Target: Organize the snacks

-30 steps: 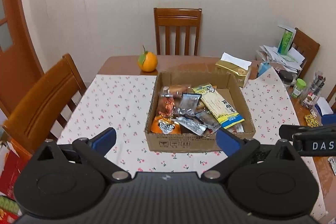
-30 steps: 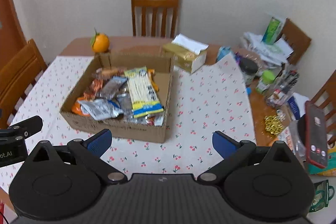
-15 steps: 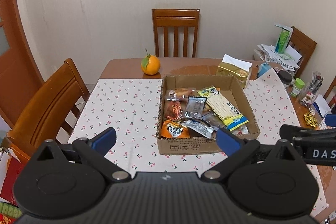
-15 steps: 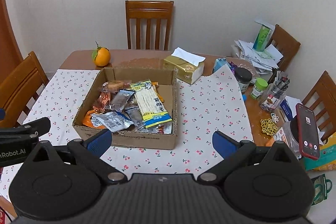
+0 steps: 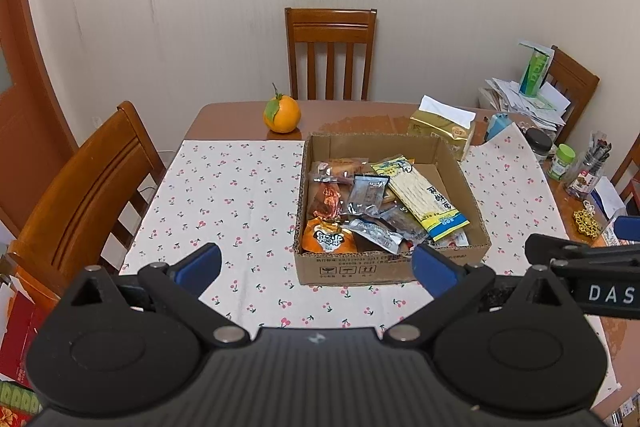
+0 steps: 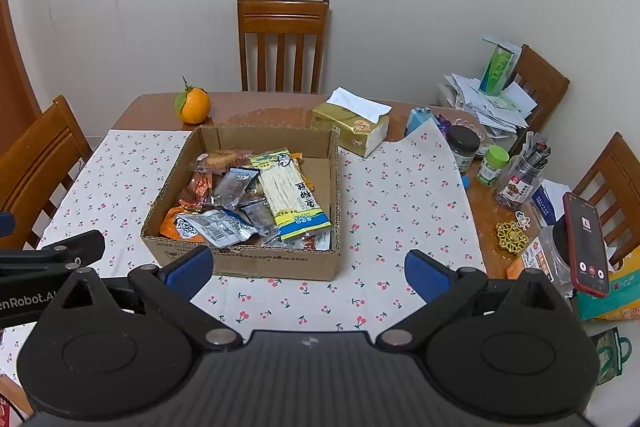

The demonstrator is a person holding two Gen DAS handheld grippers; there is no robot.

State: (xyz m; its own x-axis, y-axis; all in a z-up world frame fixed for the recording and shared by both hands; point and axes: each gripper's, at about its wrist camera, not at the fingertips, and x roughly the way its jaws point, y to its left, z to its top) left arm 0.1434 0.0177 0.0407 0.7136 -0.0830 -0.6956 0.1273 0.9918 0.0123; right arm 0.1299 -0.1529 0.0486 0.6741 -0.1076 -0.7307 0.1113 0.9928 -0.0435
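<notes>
Cardboard forms the shallow box [image 6: 256,263] in which the snacks are gathered, set on the cherry-print cloth [image 6: 400,187] that covers most of the tabletop [image 6: 256,107]. Both the left gripper [image 5: 316,265] and the right gripper [image 6: 308,269] are held wide apart and empty, near the front edge and well short of the box. Inside, a long yellow noodle packet [image 6: 290,193] is seen lying across smaller foil and plastic pouches, among them a silver pouch [image 6: 212,225] and an orange bag [image 5: 328,237]. The packs are judged to be light, soft and crinkly, with slick film that could slide between the fingers; a sealed end or a raised corner is judged the safest place to be pinched, and the noodle packet may be brittle inside. Beyond the box an orange [image 6: 193,105] and a tissue pack [image 6: 352,125] are set on bare wood, jars and papers are crowded at the right, and wooden chairs [image 6: 282,43] are placed around against a plain pale wall.
</notes>
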